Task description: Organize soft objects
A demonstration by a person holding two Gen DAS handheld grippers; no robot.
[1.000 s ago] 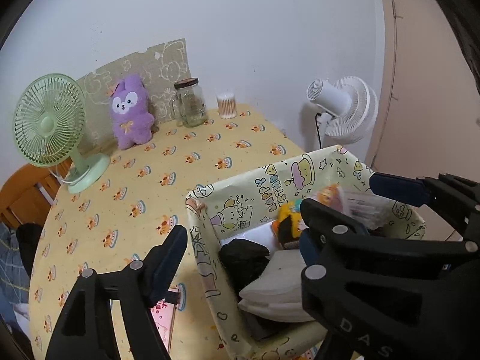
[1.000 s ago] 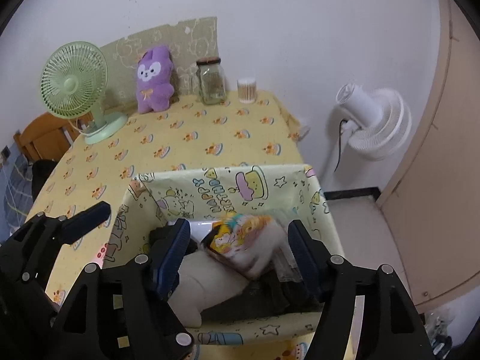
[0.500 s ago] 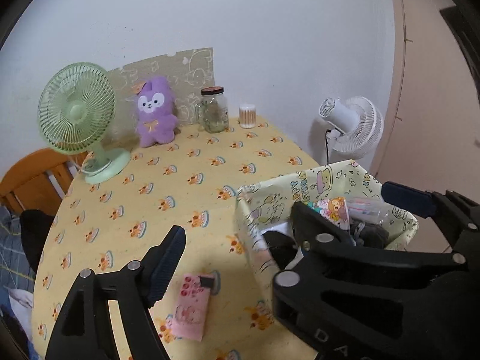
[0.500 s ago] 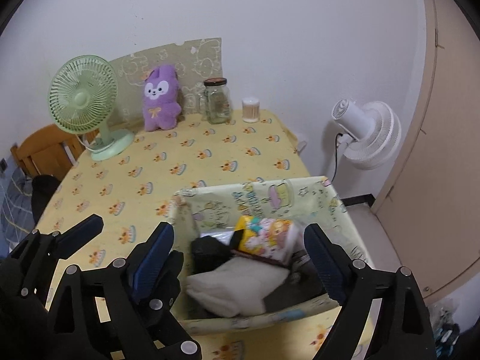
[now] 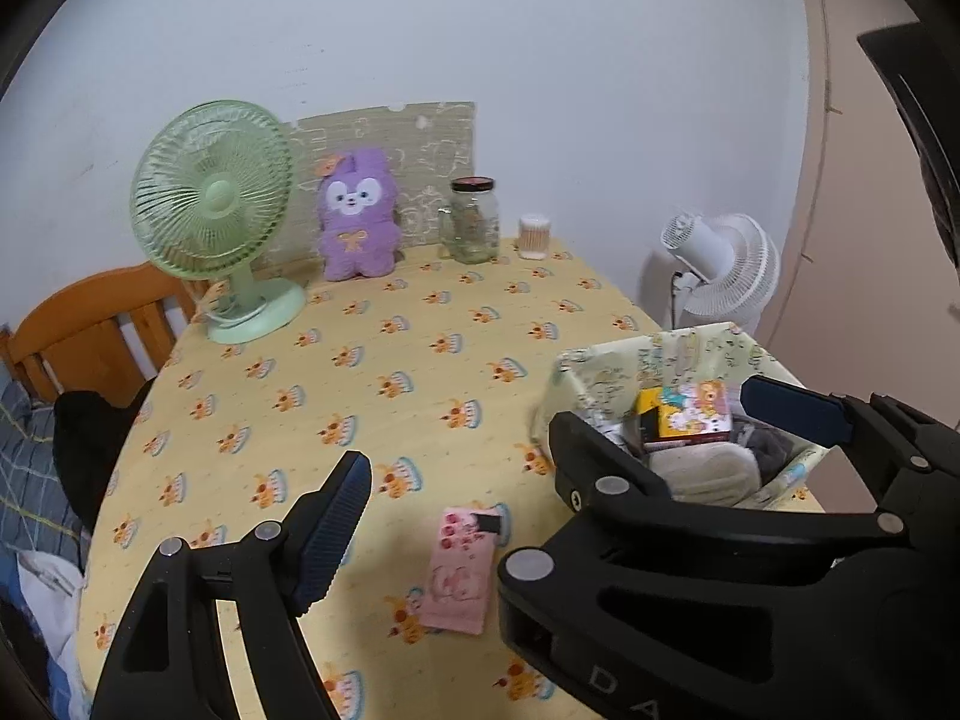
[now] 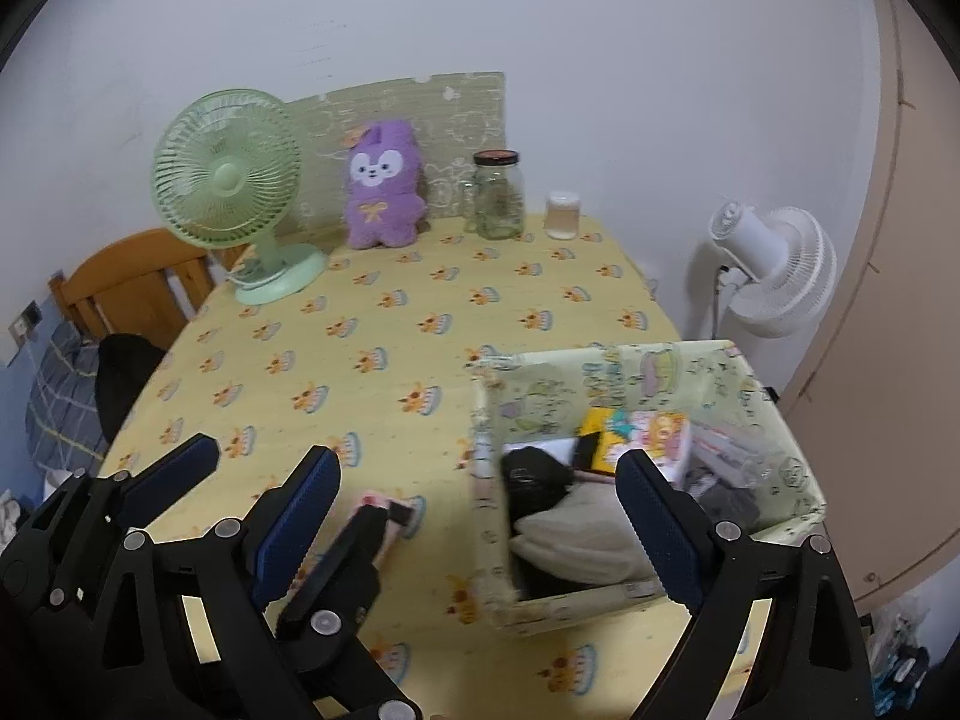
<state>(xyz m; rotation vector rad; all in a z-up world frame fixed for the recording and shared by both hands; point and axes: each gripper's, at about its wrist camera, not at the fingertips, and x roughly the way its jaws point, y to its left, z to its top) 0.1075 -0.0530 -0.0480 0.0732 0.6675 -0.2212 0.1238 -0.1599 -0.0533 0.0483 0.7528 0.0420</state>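
Both views have pulled back from the patterned fabric bin (image 6: 606, 372) since a second ago, when it filled the lower middle of each picture; it now sits toward the right on the yellow printed surface (image 6: 360, 324), near the surface's right edge. The right tool (image 6: 474, 492), whose jaws then stood close on either side of the colourful pack (image 6: 636, 429), is opening wide with nothing between its pads, and the pack lies inside the bin on the pale folded cloth (image 6: 582, 534), beside a black bundle (image 6: 534, 468). The left tool (image 5: 450, 468) stands open about as wide as before and empty; its right finger crosses in front of the bin's near corner. A pink pouch (image 5: 459, 570), half hidden at the bottom edge a second ago, lies fully uncovered on the surface between the left tool's fingers, well short of the bin. At the far edge the green fan (image 5: 213, 210), purple plush (image 5: 357, 216), glass jar (image 5: 474, 222) and small swab cup (image 5: 533, 235) stand as they did
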